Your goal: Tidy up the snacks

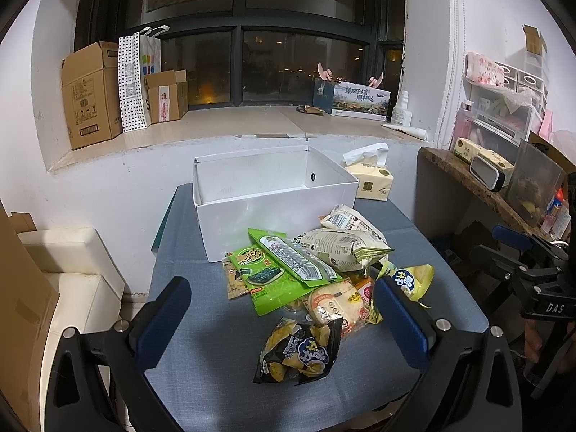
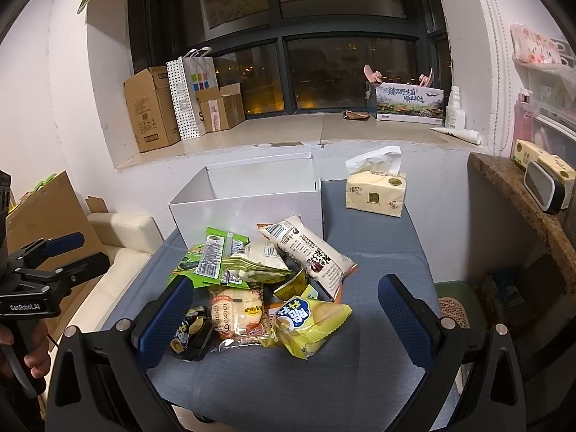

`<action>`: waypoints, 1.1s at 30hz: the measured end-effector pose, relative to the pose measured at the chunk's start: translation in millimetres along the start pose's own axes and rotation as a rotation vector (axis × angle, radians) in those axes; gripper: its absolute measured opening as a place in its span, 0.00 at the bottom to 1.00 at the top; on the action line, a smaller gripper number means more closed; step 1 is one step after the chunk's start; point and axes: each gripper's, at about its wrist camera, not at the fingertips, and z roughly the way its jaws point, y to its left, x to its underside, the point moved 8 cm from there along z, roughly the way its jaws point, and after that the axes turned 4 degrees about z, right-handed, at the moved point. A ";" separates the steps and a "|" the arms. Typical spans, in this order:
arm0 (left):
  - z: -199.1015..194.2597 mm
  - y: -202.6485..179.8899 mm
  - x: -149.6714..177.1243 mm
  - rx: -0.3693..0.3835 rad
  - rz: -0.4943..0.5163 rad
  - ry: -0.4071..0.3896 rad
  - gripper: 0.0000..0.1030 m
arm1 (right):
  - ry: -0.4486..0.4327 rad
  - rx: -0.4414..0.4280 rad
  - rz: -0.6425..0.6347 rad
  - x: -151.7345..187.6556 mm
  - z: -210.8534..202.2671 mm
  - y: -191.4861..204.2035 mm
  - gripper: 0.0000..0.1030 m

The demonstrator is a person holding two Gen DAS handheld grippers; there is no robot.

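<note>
A pile of snack packs lies on the blue-grey table in front of an open white box (image 1: 273,212). Nearest me is a black chip bag (image 1: 298,352). Behind it are a rice cracker pack (image 1: 334,306), green seaweed packs (image 1: 273,277), a beige bag (image 1: 342,248) and a yellow chip bag (image 1: 410,280). My left gripper (image 1: 280,282) stands open just short of the pile, holding nothing. In the right wrist view the yellow chip bag (image 2: 309,324) and rice cracker pack (image 2: 237,313) lie between the fingers of my open right gripper (image 2: 286,280). The white box (image 2: 248,205) shows nothing inside.
A tissue pack (image 2: 376,190) sits at the table's back right corner. A stone shelf (image 2: 522,194) with boxes runs along the right. A cream seat (image 1: 72,270) and cardboard stand to the left. Cardboard boxes (image 1: 90,93) and a bag line the windowsill behind.
</note>
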 end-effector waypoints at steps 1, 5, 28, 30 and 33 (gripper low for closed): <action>-0.6 0.2 -0.3 -0.002 0.002 -0.004 1.00 | 0.000 -0.006 0.001 0.0 -0.2 0.6 1.00; -0.3 -0.4 1.2 0.005 -0.005 0.003 1.00 | 0.008 -0.030 0.009 1.3 1.2 2.1 1.00; -0.4 2.6 5.7 0.023 -0.030 0.000 1.00 | 0.130 -0.099 -0.042 1.6 77.6 31.0 1.00; 0.9 5.7 6.7 0.028 -0.053 -0.001 1.00 | 0.163 -0.088 -0.042 2.3 98.2 33.5 1.00; 5.5 12.1 11.3 0.028 -0.062 0.019 1.00 | 0.225 -0.066 -0.040 6.0 134.8 34.9 1.00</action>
